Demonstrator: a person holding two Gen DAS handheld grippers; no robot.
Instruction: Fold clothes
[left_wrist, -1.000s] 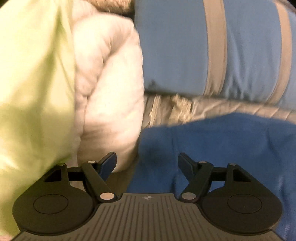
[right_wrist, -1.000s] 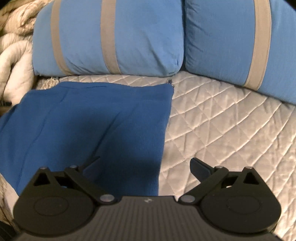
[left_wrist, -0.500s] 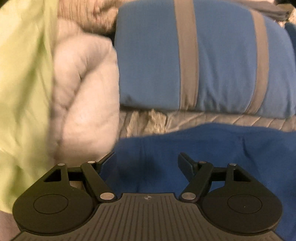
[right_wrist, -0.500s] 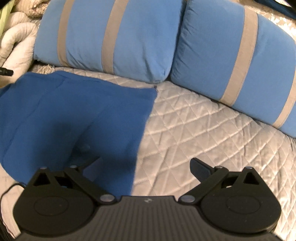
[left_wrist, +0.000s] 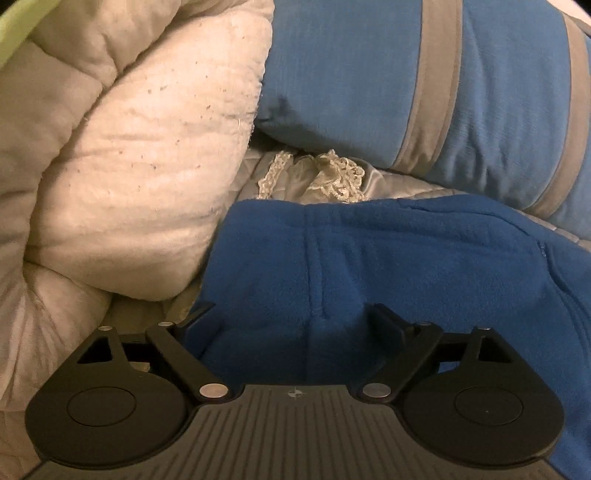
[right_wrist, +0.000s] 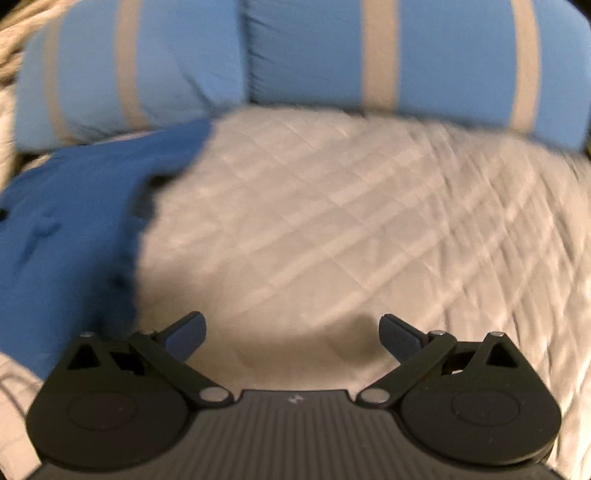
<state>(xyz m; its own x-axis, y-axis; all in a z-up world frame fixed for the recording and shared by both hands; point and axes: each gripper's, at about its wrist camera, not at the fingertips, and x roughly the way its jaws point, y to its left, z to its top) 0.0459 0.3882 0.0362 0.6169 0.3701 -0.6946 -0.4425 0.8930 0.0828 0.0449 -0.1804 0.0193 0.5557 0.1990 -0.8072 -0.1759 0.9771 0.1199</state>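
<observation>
Pre-grasp step: left gripper (left_wrist: 293, 317) jaws open over blue fleece (left_wrist: 369, 266) edge, lower centre; right gripper (right_wrist: 291, 328) jaws open, empty. Next: pinch hem.

Both views are being lit dimly by warm, yellowish light, and the corners are being darkened by fisheye vignetting. The left wrist view is being rendered sharply; fibres of the blue fleece garment (left_wrist: 388, 266) and specks on the cream duvet (left_wrist: 140, 147) are being resolved. The right wrist view is being smeared by motion blur, so the bed quilt (right_wrist: 351, 206) stitching and the striped pillows (right_wrist: 406, 51) are being softened. A soft shadow is being cast near the jaws.
</observation>
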